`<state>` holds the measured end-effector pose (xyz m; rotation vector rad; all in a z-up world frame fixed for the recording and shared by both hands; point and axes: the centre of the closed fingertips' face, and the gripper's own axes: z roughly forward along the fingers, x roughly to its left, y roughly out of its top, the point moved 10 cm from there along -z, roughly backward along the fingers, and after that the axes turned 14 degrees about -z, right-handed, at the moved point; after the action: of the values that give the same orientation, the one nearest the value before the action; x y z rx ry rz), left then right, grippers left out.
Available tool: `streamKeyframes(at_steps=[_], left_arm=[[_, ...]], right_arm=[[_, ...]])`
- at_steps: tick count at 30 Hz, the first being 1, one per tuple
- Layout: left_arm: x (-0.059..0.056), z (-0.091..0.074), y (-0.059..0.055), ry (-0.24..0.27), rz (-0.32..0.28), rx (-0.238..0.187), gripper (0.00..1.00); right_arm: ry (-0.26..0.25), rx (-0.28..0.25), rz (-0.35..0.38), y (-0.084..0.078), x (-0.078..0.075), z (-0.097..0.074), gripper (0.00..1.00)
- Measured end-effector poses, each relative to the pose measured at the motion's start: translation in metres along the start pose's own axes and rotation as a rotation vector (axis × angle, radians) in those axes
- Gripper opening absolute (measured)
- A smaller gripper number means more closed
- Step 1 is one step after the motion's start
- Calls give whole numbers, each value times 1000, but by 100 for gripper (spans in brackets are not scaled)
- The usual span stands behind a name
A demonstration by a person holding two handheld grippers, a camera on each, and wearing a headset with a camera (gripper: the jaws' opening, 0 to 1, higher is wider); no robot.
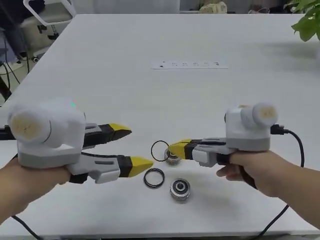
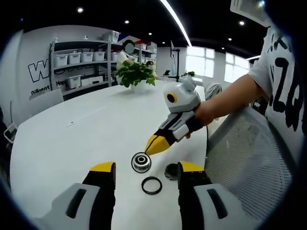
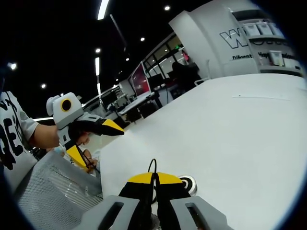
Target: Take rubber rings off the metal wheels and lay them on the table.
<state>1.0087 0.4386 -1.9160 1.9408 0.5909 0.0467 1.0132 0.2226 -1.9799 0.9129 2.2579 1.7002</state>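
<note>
My right gripper (image 1: 172,149) is shut on a thin black rubber ring (image 1: 160,150), which loops up between its yellow tips (image 3: 152,167). Right under those tips sits a small metal wheel (image 1: 173,159), just beyond my jaws in the right gripper view (image 3: 188,184). A second rubber ring (image 1: 154,178) lies flat on the white table (image 1: 150,90). Beside it stands another metal wheel (image 1: 180,189) with a dark band around it. My left gripper (image 1: 131,148) hovers open to the left, holding nothing. Its view shows the pinched wheel (image 2: 141,162), the loose ring (image 2: 151,185) and the right gripper (image 2: 154,143).
A flush socket panel (image 1: 190,64) sits in the table's middle, farther back. A plant (image 1: 307,22) stands at the far right corner and a chair (image 1: 47,15) at the far left. The right gripper's cable (image 1: 299,150) trails off the near edge.
</note>
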Motion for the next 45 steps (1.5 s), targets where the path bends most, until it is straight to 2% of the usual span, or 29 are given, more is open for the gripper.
streamKeyframes(at_steps=[14, 24, 28, 36, 45], left_arm=[[-11, -22, -11, 27, -36, -22, 62], [-24, -32, -13, 27, -45, -36, 65], [-28, -34, -17, 26, -44, -35, 65], [-28, -33, -20, 38, -59, -35, 65], [-28, -32, -24, 44, -60, -15, 65]], right_arm=[[74, 57, 2, -8, 14, 11, 0], [110, 113, -8, -18, 19, 19, 0], [104, 128, -10, -21, 18, 19, 0], [75, 150, -6, -27, 15, 19, 0], [46, 167, 7, -31, 11, 18, 0]])
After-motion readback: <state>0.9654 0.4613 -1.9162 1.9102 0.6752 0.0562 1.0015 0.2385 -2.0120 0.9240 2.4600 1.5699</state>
